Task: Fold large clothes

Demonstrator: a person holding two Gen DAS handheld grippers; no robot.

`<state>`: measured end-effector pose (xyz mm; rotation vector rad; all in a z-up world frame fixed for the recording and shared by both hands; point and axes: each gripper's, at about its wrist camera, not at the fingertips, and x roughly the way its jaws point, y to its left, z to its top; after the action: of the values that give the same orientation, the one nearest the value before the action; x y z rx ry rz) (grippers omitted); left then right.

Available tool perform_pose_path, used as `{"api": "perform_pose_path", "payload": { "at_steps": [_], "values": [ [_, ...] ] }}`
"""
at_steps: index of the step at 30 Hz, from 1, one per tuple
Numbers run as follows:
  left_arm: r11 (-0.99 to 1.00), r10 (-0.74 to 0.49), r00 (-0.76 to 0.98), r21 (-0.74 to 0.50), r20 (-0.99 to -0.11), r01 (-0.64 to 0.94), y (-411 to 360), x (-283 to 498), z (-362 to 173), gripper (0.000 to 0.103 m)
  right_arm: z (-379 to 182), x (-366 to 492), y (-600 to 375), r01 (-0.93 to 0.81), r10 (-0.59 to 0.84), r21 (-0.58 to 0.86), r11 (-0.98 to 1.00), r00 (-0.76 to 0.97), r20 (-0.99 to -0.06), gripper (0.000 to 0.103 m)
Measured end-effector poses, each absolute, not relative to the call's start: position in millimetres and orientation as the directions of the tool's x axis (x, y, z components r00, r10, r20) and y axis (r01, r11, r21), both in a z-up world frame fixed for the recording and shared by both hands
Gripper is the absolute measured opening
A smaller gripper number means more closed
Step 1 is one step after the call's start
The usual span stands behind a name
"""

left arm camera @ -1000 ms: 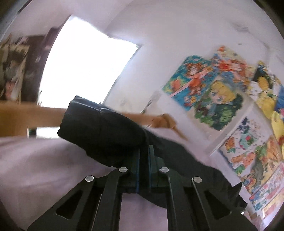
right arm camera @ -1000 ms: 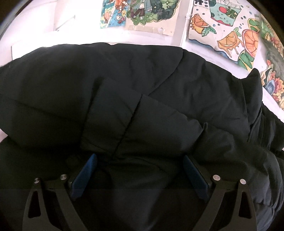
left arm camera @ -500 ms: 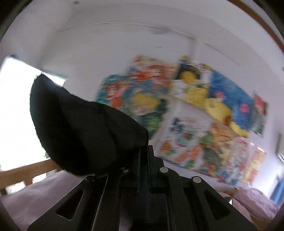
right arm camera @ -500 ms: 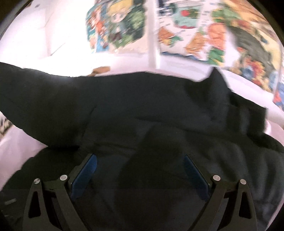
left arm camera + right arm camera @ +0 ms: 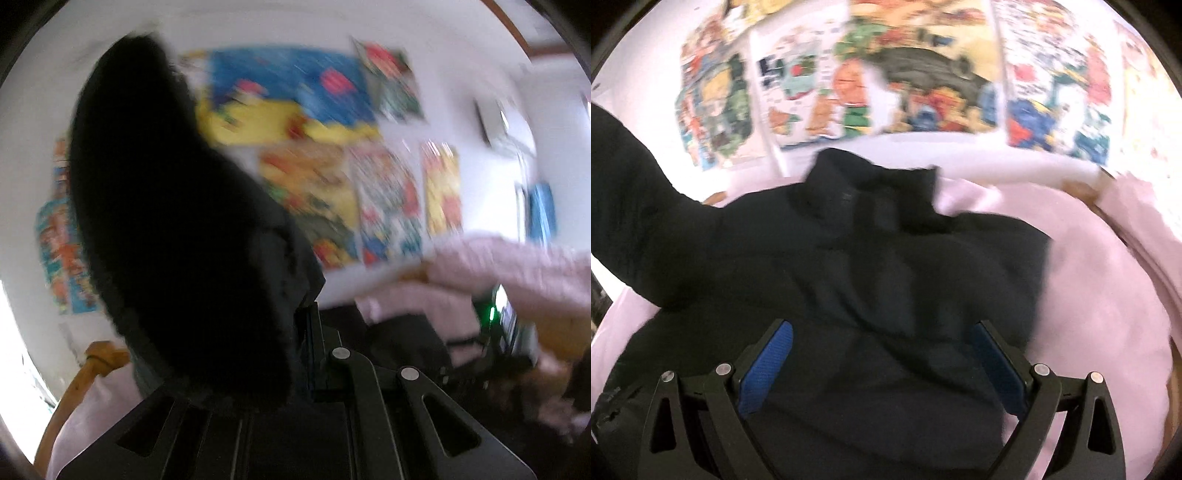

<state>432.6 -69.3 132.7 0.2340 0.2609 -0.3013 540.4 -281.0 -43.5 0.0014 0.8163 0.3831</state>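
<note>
A large black padded jacket [image 5: 886,266] lies on a pale pink bed cover [image 5: 1100,295], its collar towards the far wall. My right gripper [image 5: 882,354] is open, its blue pads [image 5: 768,365] spread wide just above the jacket's lower body, holding nothing. My left gripper [image 5: 308,332] is shut on a fold of the black jacket [image 5: 177,229], which hangs up and to the left in front of the camera; this view is blurred. A raised sleeve [image 5: 631,206] crosses the left of the right wrist view.
Colourful posters [image 5: 923,81] cover the white wall behind the bed. A wooden bed frame [image 5: 85,373] shows at lower left of the left wrist view. The person's pink-sleeved arm [image 5: 517,266] and the other gripper's body [image 5: 498,332] are at right.
My left gripper has swung up and to the right with the jacket fold in it. The right gripper has pulled back, showing more jacket and pink cover.
</note>
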Motion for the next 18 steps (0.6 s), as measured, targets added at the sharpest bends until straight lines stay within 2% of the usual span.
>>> {"api": "perform_pose_path", "payload": {
  "at_steps": [4,7,12,18],
  "values": [
    [0.881,-0.279,0.876,0.257,-0.394,0.397,-125.4,463.7,93.6,0.003,-51.6,539.1,-319.3,-0.273,0.312,0.176,0.946,0.616,-0.723,0.098],
    [0.847,-0.307,0.825,0.258,-0.475,0.464,-156.0,482.9,59.9,0.003,-58.3,535.6,-338.9,-0.232,0.3,0.196,0.953,0.615,-0.729,0.098],
    [0.818,-0.329,0.716,0.193,-0.616,0.542,-186.7,516.5,-0.5,0.003,-75.9,534.3,-360.4,-0.196,0.299,0.226,0.954,0.577,-0.76,0.098],
    [0.82,-0.365,0.579,0.043,-0.729,0.571,-160.4,536.7,-47.4,0.006,-93.1,532.2,-373.2,-0.177,0.332,0.282,0.943,0.547,-0.768,0.098]
  ]
}}
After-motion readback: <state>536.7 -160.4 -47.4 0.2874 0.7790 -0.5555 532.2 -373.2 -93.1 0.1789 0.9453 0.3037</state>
